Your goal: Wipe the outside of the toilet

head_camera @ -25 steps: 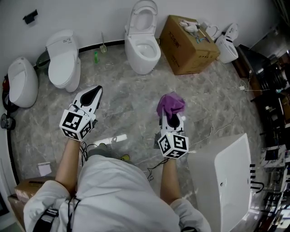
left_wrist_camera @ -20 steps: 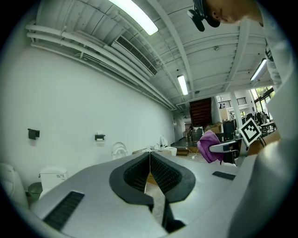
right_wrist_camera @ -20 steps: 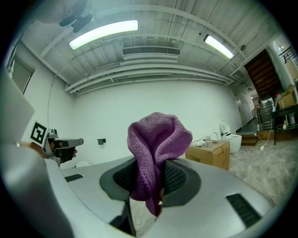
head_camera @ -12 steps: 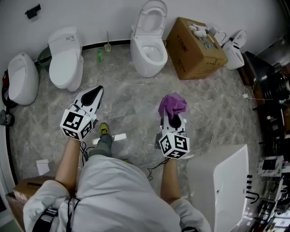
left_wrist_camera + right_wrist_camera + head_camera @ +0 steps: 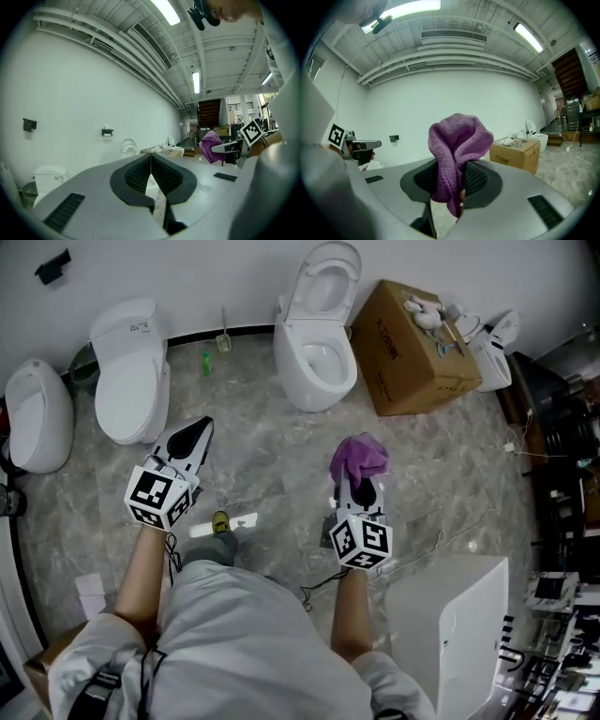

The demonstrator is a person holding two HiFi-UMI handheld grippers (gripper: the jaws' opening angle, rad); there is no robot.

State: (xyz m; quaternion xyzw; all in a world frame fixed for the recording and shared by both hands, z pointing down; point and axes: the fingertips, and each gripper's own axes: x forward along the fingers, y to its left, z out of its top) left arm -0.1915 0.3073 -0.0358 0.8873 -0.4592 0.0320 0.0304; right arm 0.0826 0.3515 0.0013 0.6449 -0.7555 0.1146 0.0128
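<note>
A white toilet (image 5: pixel 319 343) with its lid raised stands against the far wall, ahead of both grippers and apart from them. My right gripper (image 5: pixel 357 482) is shut on a purple cloth (image 5: pixel 358 457), which bunches above the jaws (image 5: pixel 457 150). My left gripper (image 5: pixel 192 437) is held at the same height to the left, jaws shut with nothing between them (image 5: pixel 151 164). From the left gripper view the open toilet (image 5: pixel 129 147) shows small by the wall, with the purple cloth (image 5: pixel 211 146) off to the right.
Two closed white toilets (image 5: pixel 131 371) (image 5: pixel 37 413) stand at the left. A green bottle (image 5: pixel 205 363) and a brush (image 5: pixel 224 338) sit by the wall. A cardboard box (image 5: pixel 417 334) is right of the open toilet. A white tub (image 5: pixel 459 624) lies at lower right.
The view has shifted: the toilets and box sit further right and a little nearer. A foot stepped forward under me. Both grippers keep their pose, and the cloth stays held.
</note>
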